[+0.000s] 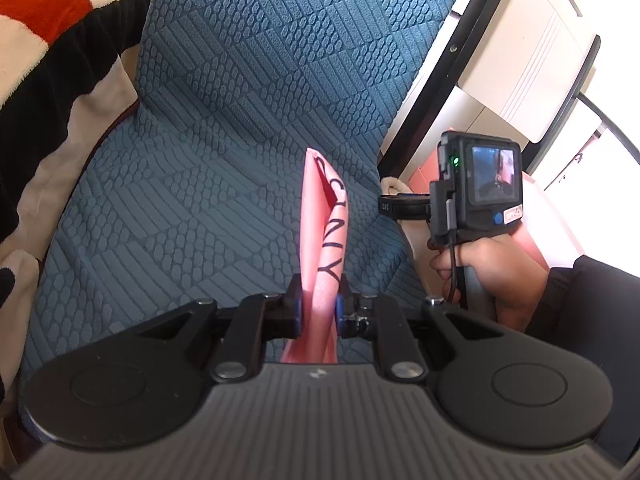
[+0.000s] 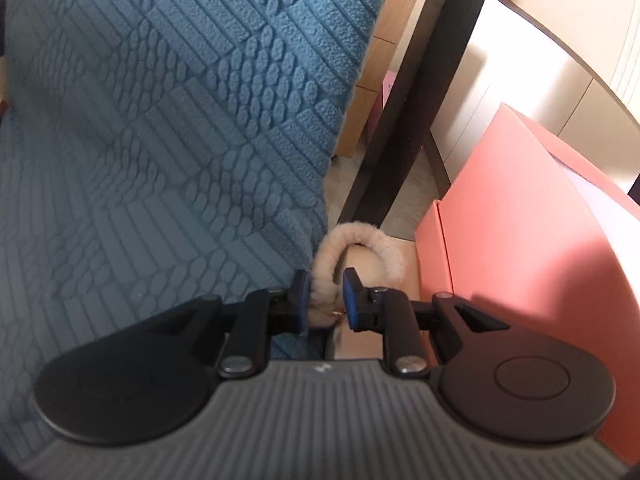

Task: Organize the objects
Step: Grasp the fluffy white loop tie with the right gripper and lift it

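my left gripper [image 1: 320,312] is clamped narrow on a folded pink bag [image 1: 324,236] with black lettering; the blue pads press on it from both sides and the fold stands upright out past my fingertips, over the blue quilted cover [image 1: 224,128] of the seat. to its right, my right hand [image 1: 500,276] grips the handle of the other tool, whose small screen faces this camera.

my right gripper [image 2: 326,300] is narrow too, with the jaws nearly drawn in around a fuzzy beige loop [image 2: 360,244]. the loop's near end sits between the pads; the left pad touches the fur, while the right pad seems to stand just off it, so i judge the hold is not yet firm. the loop arches away ahead of the fingertips, right at the edge of the blue cover, with something beige under it that i cannot identify. just to the right of the tool stands a pink box [image 2: 520,216], and a dark table leg [image 2: 404,100] rises beyond the loop.

as i read it, i am in the pick-up step: one item secured on the left, the second being taken on the right. next i need to finish the squeeze on the fur without letting it slip out, then lift it clear of the cover's edge. where either piece belongs i cannot tell; the pink box alongside looks a likely place.
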